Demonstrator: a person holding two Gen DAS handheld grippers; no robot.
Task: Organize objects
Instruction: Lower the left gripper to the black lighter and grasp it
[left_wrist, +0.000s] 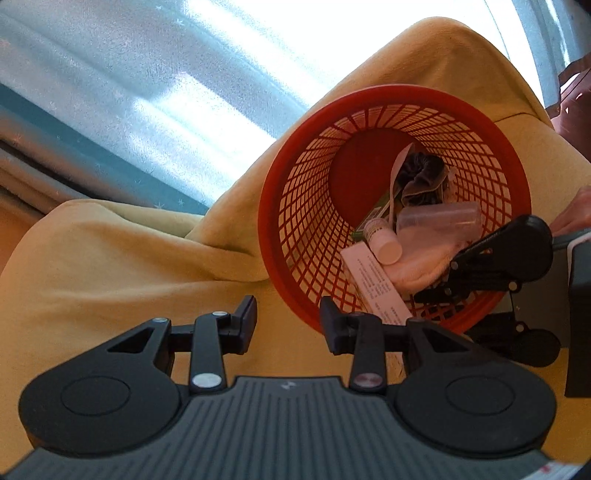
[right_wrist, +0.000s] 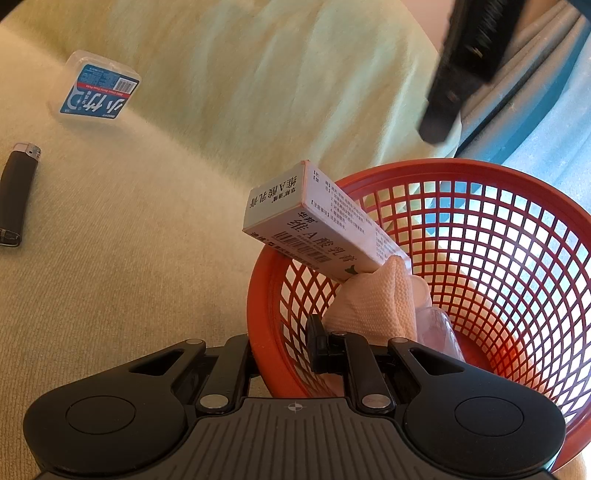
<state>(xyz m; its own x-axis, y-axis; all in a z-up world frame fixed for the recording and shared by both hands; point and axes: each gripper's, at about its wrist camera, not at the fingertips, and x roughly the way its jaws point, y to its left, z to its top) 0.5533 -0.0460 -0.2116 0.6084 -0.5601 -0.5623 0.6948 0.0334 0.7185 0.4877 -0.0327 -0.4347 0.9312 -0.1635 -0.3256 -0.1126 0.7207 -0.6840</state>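
Two risks | our right gripper (right_wrist: 284, 347) pinches red basket (right_wrist: 517, 295) rim (tilted); medicine box (right_wrist: 310, 225) may slide out | left gripper (left_wrist: 288, 321) part-open, empty

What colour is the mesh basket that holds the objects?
Red-orange; the basket shows best in the left wrist view.

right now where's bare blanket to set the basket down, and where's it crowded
Free: the wide yellow blanket between the lighter, the floss-pick box and the red basket. Crowded: the basket's near side, where the carton, cloth and right gripper on its rim bunch together.
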